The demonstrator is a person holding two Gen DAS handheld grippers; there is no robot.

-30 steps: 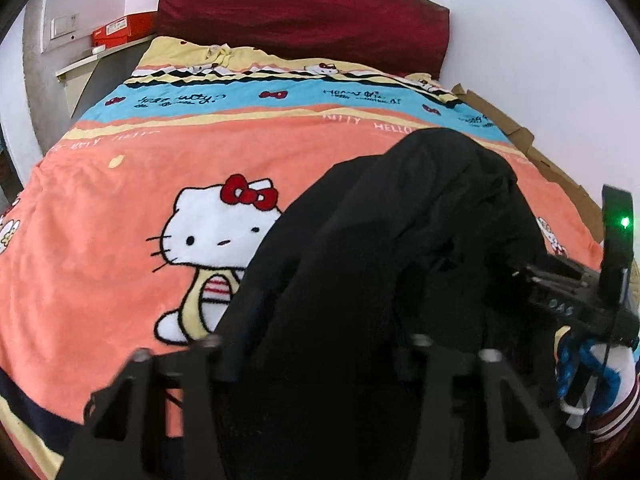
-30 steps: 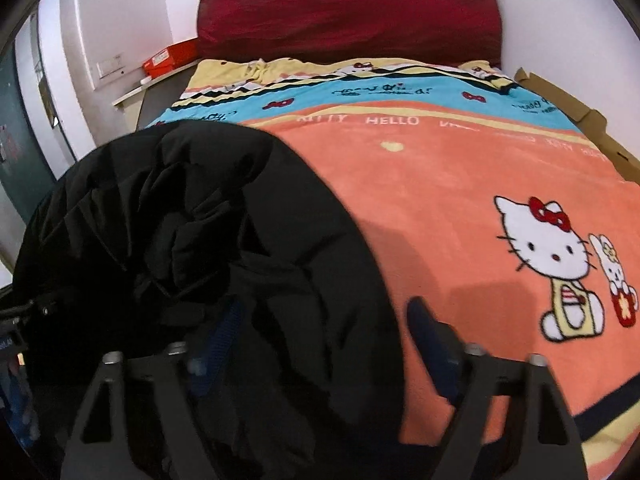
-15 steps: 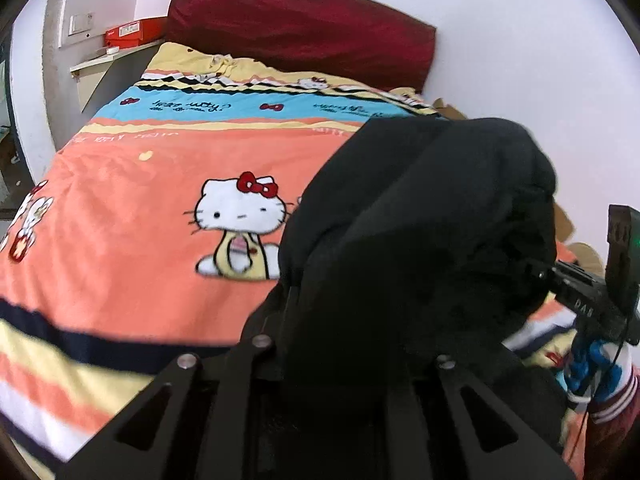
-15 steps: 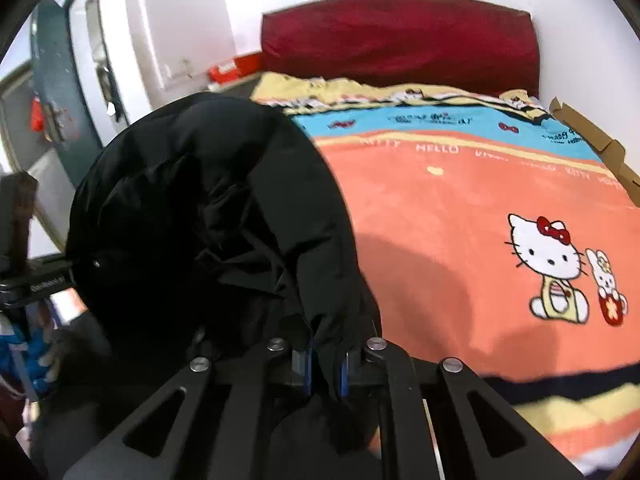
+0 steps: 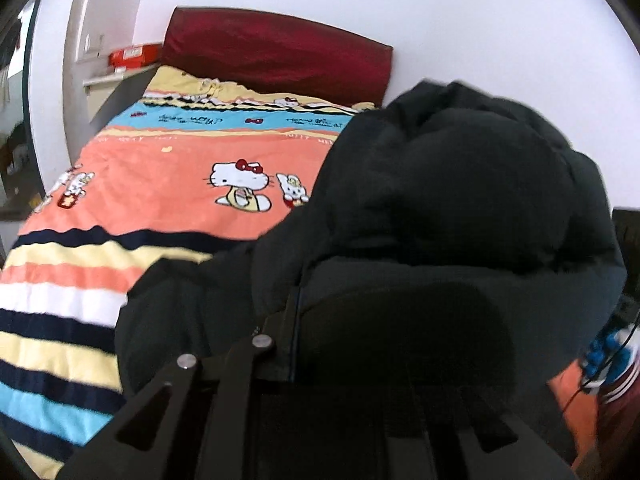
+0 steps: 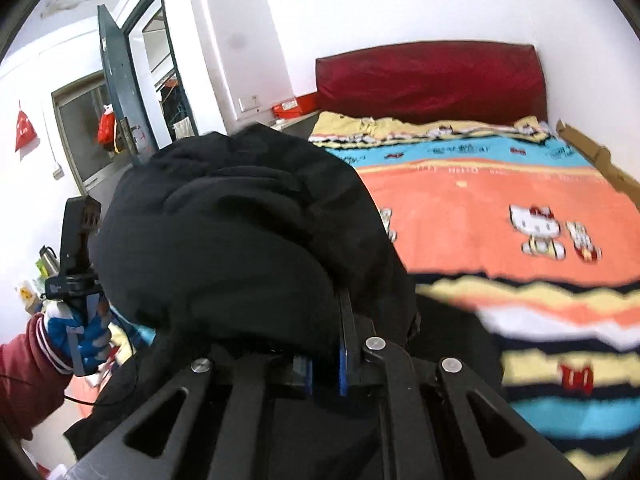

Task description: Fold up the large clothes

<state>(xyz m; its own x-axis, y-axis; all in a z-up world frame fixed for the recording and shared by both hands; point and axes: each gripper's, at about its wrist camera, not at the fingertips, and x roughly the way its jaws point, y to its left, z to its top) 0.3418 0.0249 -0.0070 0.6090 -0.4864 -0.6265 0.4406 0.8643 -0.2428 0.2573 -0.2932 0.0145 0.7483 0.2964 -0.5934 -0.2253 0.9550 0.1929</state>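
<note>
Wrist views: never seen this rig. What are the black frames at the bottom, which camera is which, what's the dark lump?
No robot arm here: a person carries a handheld two-finger gripper in each hand, with a fisheye camera looking along the fingers. The black frames are the grippers themselves. One picture is from the left gripper, the other from the right gripper. The right view also shows the gloved hand on the left tool. The lump is a black padded jacket; both grippers are shut on it, holding it bunched above the bed's cartoon-cat blanket.
</note>
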